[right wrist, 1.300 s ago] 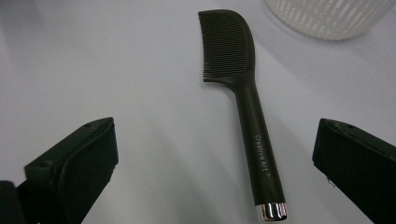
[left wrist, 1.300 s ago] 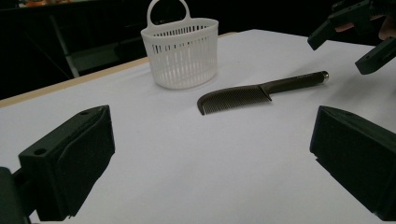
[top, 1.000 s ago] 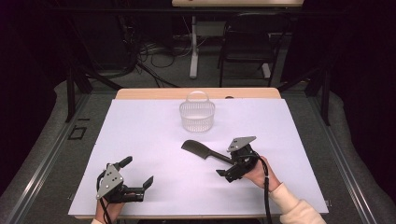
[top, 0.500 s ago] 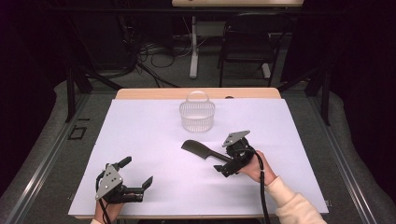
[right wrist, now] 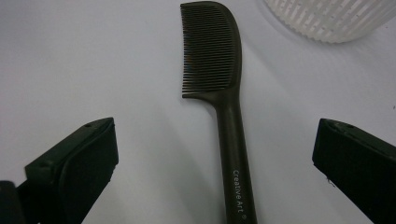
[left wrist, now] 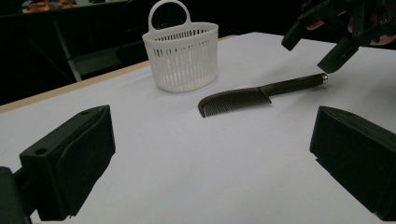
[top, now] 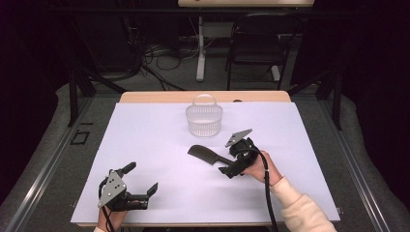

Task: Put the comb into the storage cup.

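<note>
White table (top: 145,145), wide and mostly bare; wooden strip along the far edge. Left gripper (top: 140,186) sits near the near-left corner, close to the front edge, open sheet all around it and a long clear stretch ahead toward the middle. Basket (top: 204,120) stands upright at centre-far, set back from the far edge, well apart from both grippers. Right gripper (top: 232,162) right of centre, plenty of bare table to its right and toward the front edge. Left jaws spread wide, nothing between them, nothing touched. Right jaws also spread wide, straddling the handle end of the comb (top: 205,155) without gripping it; in the left gripper view the lower jaw tip hangs just above the handle's end, contact not certain. Comb lies flat on the sheet between basket and right gripper, near the basket but apart from it. Dark brown-black, long round handle, curved-back toothed head with fine even teeth, head pointing away toward the basket. Small white lettering "Creative Art" on the handle (right wrist: 238,177).
</note>
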Motion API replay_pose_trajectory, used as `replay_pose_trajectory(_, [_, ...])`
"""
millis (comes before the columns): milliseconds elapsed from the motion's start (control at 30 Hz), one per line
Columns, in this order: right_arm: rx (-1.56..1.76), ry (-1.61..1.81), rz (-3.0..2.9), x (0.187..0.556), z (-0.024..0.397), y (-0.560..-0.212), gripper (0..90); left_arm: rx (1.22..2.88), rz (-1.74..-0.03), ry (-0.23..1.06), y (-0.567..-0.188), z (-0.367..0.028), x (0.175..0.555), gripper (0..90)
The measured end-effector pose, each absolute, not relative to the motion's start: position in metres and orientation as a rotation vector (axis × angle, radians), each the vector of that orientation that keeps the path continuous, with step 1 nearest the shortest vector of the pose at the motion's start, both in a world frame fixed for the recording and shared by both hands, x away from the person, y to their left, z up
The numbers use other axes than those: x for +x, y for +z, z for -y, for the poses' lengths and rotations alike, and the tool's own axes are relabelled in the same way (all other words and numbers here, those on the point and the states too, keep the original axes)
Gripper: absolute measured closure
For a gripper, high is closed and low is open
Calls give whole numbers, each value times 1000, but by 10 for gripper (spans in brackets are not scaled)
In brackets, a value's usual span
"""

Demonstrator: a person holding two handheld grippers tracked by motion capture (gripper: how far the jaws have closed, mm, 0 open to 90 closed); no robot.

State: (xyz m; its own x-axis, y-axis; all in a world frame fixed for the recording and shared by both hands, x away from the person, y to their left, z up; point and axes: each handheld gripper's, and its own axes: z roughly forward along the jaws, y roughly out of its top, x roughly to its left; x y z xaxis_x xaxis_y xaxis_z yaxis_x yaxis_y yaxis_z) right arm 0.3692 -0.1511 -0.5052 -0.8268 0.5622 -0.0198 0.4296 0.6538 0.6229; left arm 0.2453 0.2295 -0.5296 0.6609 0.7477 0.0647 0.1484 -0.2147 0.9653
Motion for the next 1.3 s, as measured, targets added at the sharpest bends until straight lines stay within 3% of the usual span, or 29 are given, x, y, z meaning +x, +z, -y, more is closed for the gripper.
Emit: replay_pose_trajectory(1300, [816, 737, -2751, 394, 132, -499, 9, 1718, -735, 656, -528, -231, 245, 0])
